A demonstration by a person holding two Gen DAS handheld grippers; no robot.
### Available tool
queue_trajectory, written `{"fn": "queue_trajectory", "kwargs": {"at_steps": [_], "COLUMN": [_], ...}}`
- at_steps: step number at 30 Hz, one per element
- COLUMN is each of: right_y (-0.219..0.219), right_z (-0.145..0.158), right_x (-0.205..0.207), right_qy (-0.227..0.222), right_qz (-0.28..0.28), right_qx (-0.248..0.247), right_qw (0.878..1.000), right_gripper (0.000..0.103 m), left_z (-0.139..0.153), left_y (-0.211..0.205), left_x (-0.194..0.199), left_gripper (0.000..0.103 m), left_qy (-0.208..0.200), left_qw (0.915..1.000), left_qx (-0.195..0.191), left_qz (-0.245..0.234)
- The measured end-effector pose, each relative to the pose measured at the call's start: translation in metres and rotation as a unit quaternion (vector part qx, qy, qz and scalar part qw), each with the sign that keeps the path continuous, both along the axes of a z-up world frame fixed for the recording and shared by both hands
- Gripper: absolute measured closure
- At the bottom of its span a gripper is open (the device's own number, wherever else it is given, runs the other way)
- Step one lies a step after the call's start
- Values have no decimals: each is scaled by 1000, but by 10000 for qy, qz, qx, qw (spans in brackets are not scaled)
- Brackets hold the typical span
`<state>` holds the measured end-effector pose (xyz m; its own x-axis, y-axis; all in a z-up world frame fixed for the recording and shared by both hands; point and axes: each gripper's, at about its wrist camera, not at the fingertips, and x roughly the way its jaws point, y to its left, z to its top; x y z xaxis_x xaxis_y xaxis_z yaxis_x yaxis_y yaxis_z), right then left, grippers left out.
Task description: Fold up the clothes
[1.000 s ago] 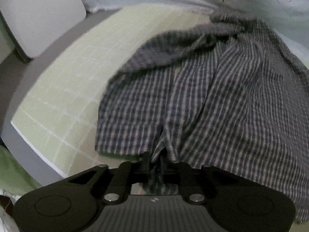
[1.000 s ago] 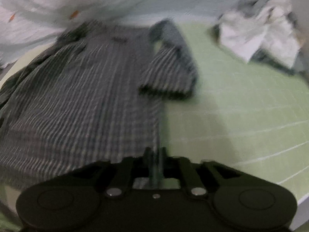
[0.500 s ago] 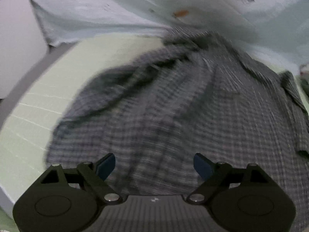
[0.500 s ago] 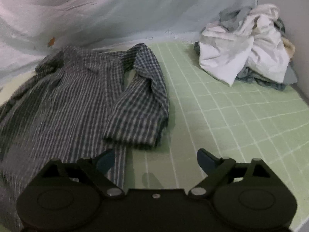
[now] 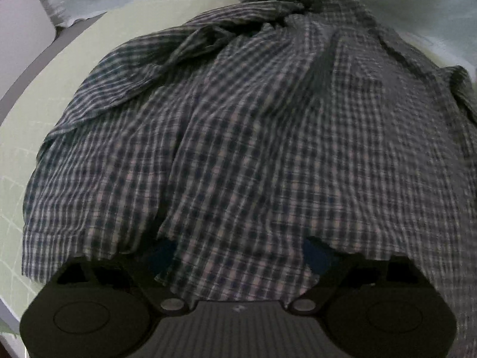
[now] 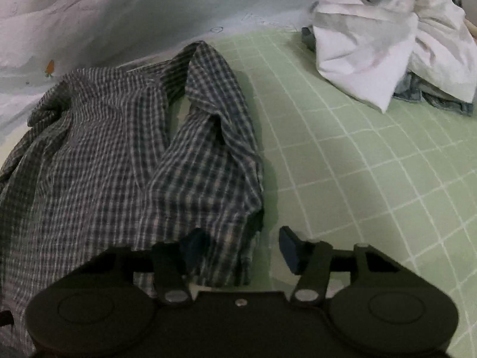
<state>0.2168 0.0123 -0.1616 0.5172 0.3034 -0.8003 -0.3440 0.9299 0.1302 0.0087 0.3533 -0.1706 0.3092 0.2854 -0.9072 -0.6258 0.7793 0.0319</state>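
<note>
The checked shirt (image 5: 253,149) lies spread on the green gridded worktop (image 6: 357,164). The left tongs (image 5: 238,256) are opening wide, shirt cloth loose between them. The right tongs (image 6: 241,247) are closing, unclenched, around the shirt's hem.

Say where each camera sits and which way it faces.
Left wrist: on the left gripper, tilted down at the plaid shirt on the green mat; its opening jaws straddle the hem.
Right wrist: on the right gripper, facing the shirt's sleeve and a clothes pile; its closing jaws straddle the cuff.
Shared: shirt, mat, pale sheet behind.
</note>
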Motion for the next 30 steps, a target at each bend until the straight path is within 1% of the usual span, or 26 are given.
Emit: {"fn": "queue_trajectory", "kwargs": {"at_steps": [2, 3, 4, 6, 7, 9, 11, 13, 14, 15, 16, 17, 18, 20, 22, 23, 25, 26, 27, 28, 30], "right_y": [3, 3, 2, 2, 2, 1, -4, -11, -14, -17, -19, -22, -24, -29, -33, -35, -41, -44, -47, -50, -57], "right_z": [1, 2, 3, 6, 8, 17, 29, 43, 48, 52, 53, 52, 48, 31, 10, 4, 2, 4, 7, 10, 19], "right_x": [1, 2, 3, 4, 5, 8, 12, 14, 12, 8, 5, 1, -1, -4, -10, -15, -28, -32, -35, -35, -33], "right_qy": [-66, -56, -76, -201, -345, -869, -1424, -1999, -2337, -2687, -2911, -3025, -2933, -2347, -1690, -1504, -1394, -1366, -1363, -1387, -1512], "right_qz": [249, 351, 398, 465, 505, 523, 388, 192, 127, 83, 59, 53, 87, 238, 413, 434, 354, 284, 187, 94, -100], "right_qx": [-142, -147, -188, -355, -530, -1106, -1612, -2068, -2338, -2624, -2827, -2958, -3019, -2981, -2867, -2775, -2534, -2363, -2145, -1967, -1745], "right_qw": [9996, 9993, 9990, 9981, 9967, 9887, 9758, 9575, 9437, 9268, 9140, 9060, 9071, 9249, 9421, 9479, 9566, 9616, 9670, 9705, 9729], "right_gripper": [72, 75, 83, 87, 88, 88, 89, 89, 88, 88, 88, 87, 85, 80, 81, 80, 73, 66, 62, 59, 55], "left_z": [-1, -1, -1, -1, -1, -2, -2, -1, -1, -1, -1, -1, -1, -1, -1, -1, -1, -2, -2, -2, -2], "left_y": [1, 1, 0, -1, -1, 0, -2, -2, -1, -1, -1, -1, -2, -2, -1, -1, -1, -1, -1, -1, -1], "left_x": [1, 1, 1, 2, 2, 3, 4, 3, 3, 3, 3, 3, 3, 5, 5, 5, 5, 5, 5, 5, 5], "left_gripper": [0, 0, 0, 0, 0, 0, 0, 0, 0, 0, 0, 0, 0, 0, 0, 0, 0, 0, 0, 0, 0], "left_qy": [-16, -18, -15, -4, -2, -2, -1, -3, -3, -1, 1, 4, 6, 15, 23, 21, 11, 5, 1, 1, 10], "left_qw": [10000, 10000, 10000, 10000, 10000, 10000, 10000, 10000, 10000, 10000, 10000, 10000, 10000, 10000, 10000, 10000, 10000, 10000, 10000, 10000, 10000], "left_qx": [-35, -33, -28, -31, -35, -39, -37, -40, -43, -45, -50, -55, -59, -68, -74, -72, -61, -55, -51, -49, -54], "left_qz": [57, 58, 53, 39, 26, -8, -24, -46, -58, -66, -70, -71, -71, -65, -63, -65, -68, -65, -60, -57, -52]}}
